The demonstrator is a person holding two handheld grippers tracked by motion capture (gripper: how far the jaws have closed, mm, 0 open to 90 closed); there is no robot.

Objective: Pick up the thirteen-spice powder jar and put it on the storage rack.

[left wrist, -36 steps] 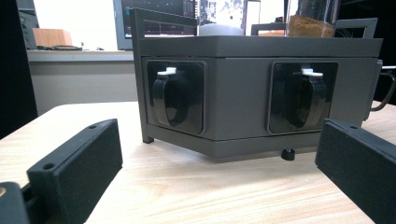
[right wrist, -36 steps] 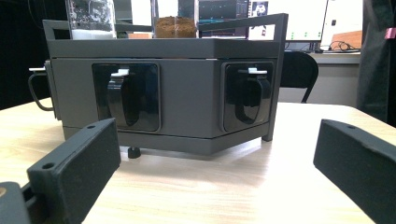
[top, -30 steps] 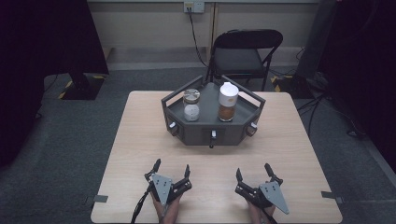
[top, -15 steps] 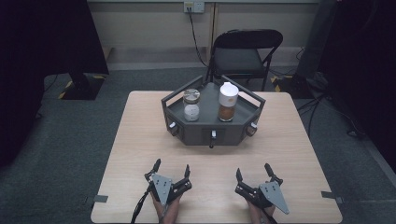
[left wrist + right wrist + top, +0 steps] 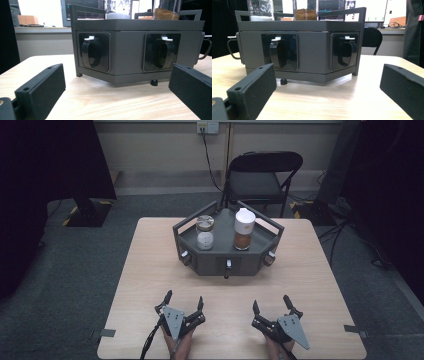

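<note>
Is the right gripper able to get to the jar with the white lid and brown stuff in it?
Probably yes. The right gripper rests open on the wooden table, with bare tabletop between it and the dark grey tray. The white-lidded jar of brown powder stands there, reachable over the rail.

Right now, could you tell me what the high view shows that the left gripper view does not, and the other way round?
High view alone: both jar lids, a metal one and a white one, the folding chair behind the table, and both open grippers, left and right.

Left gripper view alone: close detail of two black handles with white tabs, set in recesses on the rack's side faces.

Both: the grey rack, the wooden table, and the brown-filled jar.
</note>
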